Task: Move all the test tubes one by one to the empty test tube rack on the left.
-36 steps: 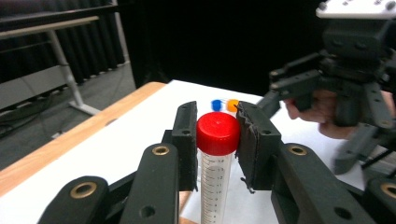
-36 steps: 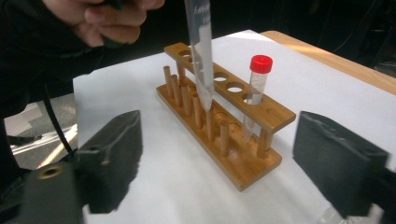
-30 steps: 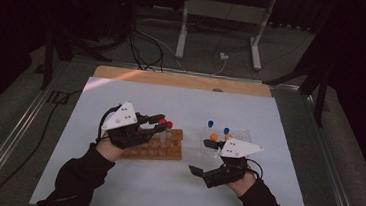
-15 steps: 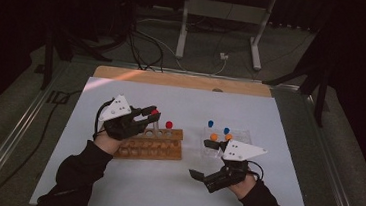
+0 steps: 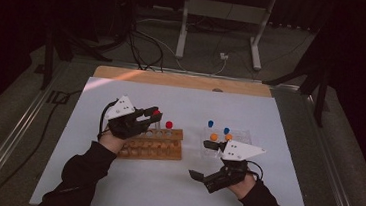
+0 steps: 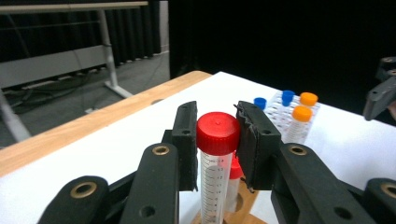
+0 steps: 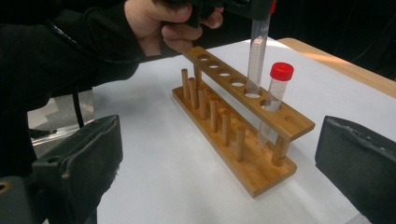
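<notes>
- Pinched by its red cap in the left claw (image 6: 215,135): a red-capped tube (image 6: 215,172), long axis upright, hanging straight down between the pads.
- Lower end of that tube just entering a hole in the top bar of the wooden rack (image 7: 243,116), seen from the right gripper view; straight-down travel likely all that remains.
- Directly beside, in the neighbouring hole: a second red-capped tube (image 7: 276,100), already seated, close enough to be brushed by the claw's far pad.
- Empty holes along the rest of the bar, pegs on the near side.
- Right claw (image 5: 207,160) spread wide, holding nothing, resting well apart on the white table (image 5: 173,192).
- Farther off: a clear rack (image 5: 240,137) with blue-capped and orange-capped tubes (image 5: 213,136).
</notes>
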`<state>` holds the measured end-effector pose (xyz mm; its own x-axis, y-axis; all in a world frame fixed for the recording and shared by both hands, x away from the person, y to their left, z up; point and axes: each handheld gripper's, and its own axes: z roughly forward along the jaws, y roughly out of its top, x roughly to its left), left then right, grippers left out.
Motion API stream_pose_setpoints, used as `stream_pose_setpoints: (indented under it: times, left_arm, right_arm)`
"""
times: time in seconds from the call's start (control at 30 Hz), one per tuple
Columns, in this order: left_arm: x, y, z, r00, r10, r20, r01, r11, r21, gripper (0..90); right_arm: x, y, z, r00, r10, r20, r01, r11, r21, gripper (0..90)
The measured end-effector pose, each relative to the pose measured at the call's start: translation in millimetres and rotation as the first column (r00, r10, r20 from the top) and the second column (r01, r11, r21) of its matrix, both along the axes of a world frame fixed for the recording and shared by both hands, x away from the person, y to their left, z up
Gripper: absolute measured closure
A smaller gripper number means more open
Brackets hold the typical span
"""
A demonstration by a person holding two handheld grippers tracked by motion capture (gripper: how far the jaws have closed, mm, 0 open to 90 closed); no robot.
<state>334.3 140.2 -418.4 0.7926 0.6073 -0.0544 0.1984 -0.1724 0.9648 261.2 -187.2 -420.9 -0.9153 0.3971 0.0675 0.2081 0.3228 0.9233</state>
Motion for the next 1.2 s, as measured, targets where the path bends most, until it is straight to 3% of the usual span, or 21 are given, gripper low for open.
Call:
stream_pose_setpoints:
  times: [0.3,0.8,1.2]
  left_arm:
    - [1.5,-5.4,-16.4,0.9994,-0.023,-0.027,0.024,0.9991,0.035,71.7]
    - [5.5,-10.7,-35.9,0.9975,0.003,-0.070,0.003,0.9968,0.080,71.6]
    - [6.0,-11.7,-36.4,0.9968,0.000,-0.080,0.007,0.9964,0.085,70.6]
  right_arm:
    - [-0.5,-1.4,1.3,1.0000,0.000,0.000,0.000,1.000,0.000,0.7]
    - [-1.9,-1.3,3.7,1.0000,0.007,0.001,-0.007,1.000,-0.005,0.7]
    - [-2.5,-1.4,4.8,0.9999,0.015,0.003,-0.015,1.000,0.000,0.7]
